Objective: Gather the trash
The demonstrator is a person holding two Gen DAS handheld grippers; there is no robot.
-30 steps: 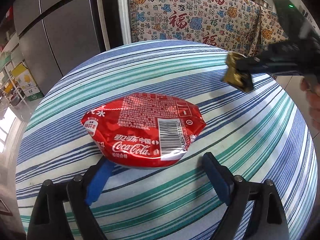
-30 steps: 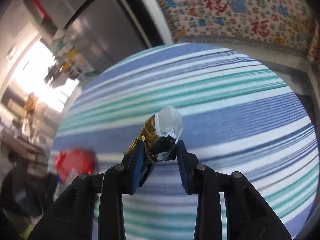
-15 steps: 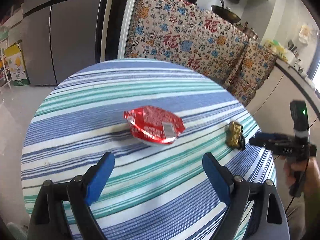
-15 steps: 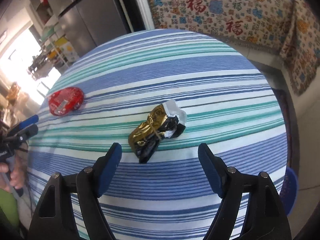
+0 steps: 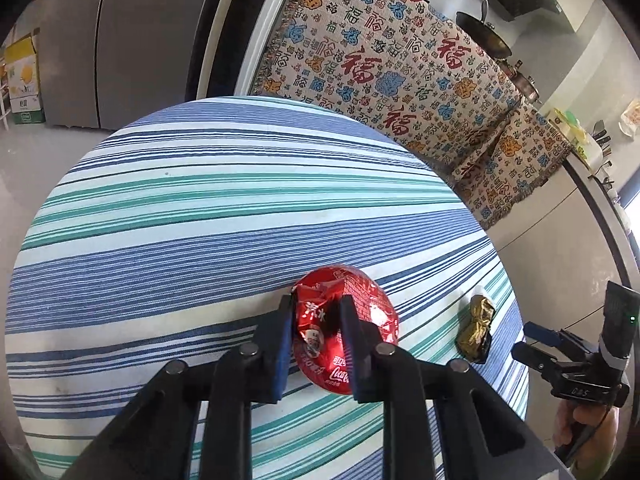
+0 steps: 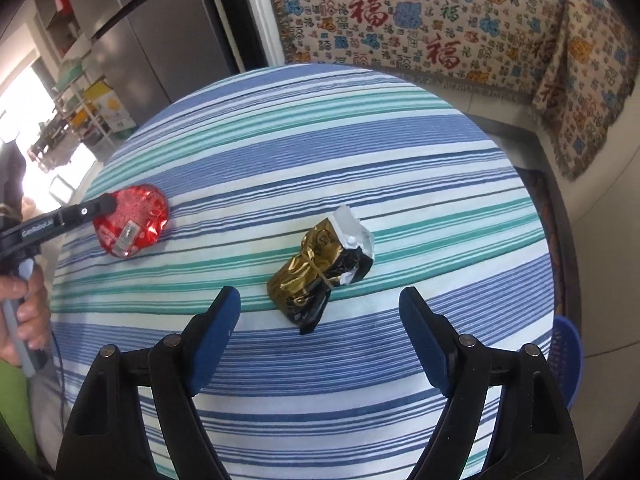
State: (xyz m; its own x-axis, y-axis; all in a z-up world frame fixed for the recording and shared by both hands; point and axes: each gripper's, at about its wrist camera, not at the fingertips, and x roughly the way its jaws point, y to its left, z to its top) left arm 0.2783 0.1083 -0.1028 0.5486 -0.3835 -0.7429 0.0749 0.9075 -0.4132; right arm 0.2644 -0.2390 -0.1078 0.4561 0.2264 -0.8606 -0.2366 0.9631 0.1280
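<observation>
Striped in blue, teal and white, the tablecloth (image 5: 200, 240) covers a round table that fills most of both wrist views. Behind it, across the top of each frame, hangs a patterned cloth (image 5: 400, 64) printed with red Chinese characters, and a grey refrigerator (image 5: 120, 32) stands at the upper left. A blue basket (image 6: 566, 360) shows at the right edge of the right wrist view, beyond the table's rim.

Low in the centre of the left wrist view, the left gripper (image 5: 316, 334) has its two fingers drawn together on the crumpled red Coca-Cola wrapper (image 5: 360, 312), pinching a fold of it near the table's near edge. In the right wrist view the same wrapper sits at the middle left, with the gripper reaching in from the left edge.

Across the bottom of the right wrist view, the right gripper (image 6: 316, 312) has its blue-padded fingers (image 6: 218, 316) spread wide apart, holding nothing. Just beyond them, near the frame's centre, the gold and black foil wrapper (image 6: 316, 276) lies on the cloth, its torn silvery end pointing toward the upper right. It is well apart from the red wrapper.
</observation>
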